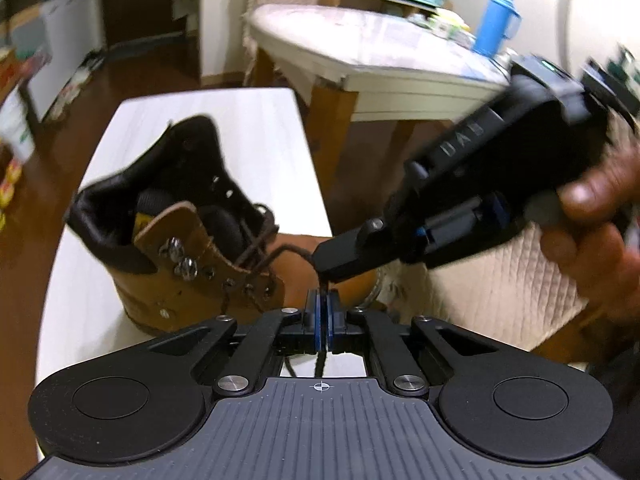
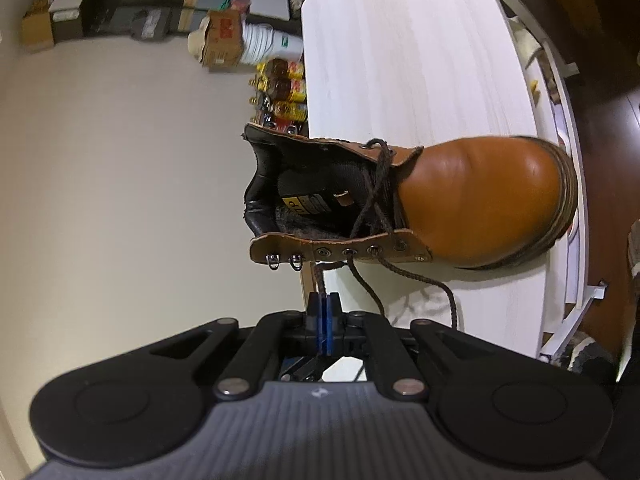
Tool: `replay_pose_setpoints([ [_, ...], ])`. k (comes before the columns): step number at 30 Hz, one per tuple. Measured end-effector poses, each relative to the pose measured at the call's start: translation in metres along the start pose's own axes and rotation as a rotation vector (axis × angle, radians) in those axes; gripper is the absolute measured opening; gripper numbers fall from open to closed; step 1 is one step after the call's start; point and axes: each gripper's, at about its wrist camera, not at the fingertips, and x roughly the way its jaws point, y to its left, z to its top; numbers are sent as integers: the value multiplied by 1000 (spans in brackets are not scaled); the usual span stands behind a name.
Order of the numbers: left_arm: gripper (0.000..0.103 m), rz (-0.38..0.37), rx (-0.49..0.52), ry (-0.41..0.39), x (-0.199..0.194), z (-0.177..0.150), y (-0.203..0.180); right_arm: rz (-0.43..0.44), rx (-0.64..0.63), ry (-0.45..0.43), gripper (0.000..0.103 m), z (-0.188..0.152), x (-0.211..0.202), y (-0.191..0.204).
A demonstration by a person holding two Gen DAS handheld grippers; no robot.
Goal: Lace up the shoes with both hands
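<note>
A tan leather work boot (image 1: pixel 188 256) is lying tipped on its side on the white desk (image 1: pixel 256 136), its collar gaping and only the lower eyelets threaded. The left gripper (image 1: pixel 322 300) is pinching the dark brown lace (image 1: pixel 280 254), its blue pads pressed together on the cord. The right gripper (image 2: pixel 322 304) is likewise closing nearly flat on a lace end (image 2: pixel 318 276) just beside the speed hooks (image 2: pixel 284 262).

The lace is looking thin, limp and slightly rough, so it is likely gripping well but flopping; taking it close to the tip is probably best. The boot is seeming heavy and stiff enough to be staying put under gentle pulls.
</note>
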Motion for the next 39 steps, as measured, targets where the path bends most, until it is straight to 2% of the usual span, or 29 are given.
replay_pose_setpoints([
  [2,3,10,123,5,-6,-4,-8,-12,-2,28,17,12,0,-4],
  [9,3,-31,401,-9,-20,-19,-23,-12,84,132,18,46,4,-30],
  [11,3,-35,452,-6,-21,-21,-27,-10,117,174,18,50,11,-36],
  [14,3,-43,467,-12,-26,-24,-29,0,153,247,18,49,25,-42],
  [21,3,-52,452,-32,-30,-24,-28,21,182,303,18,39,45,-45],
  [22,3,-50,447,-29,-31,-25,-28,31,187,314,15,37,49,-45],
  [24,3,-47,434,-23,-31,-27,-26,40,173,317,3,34,51,-42],
  [25,3,-45,424,-19,-31,-28,-25,42,165,311,3,34,51,-41],
  [31,3,-17,326,3,-32,-37,-12,86,147,205,3,31,37,-30],
  [36,6,-10,176,13,-31,-38,5,115,127,116,3,30,25,-19],
  [38,7,-26,87,-9,-33,-33,13,122,124,89,3,32,22,-18],
  [39,11,-23,58,-27,-33,-31,16,126,123,75,3,31,21,-17],
])
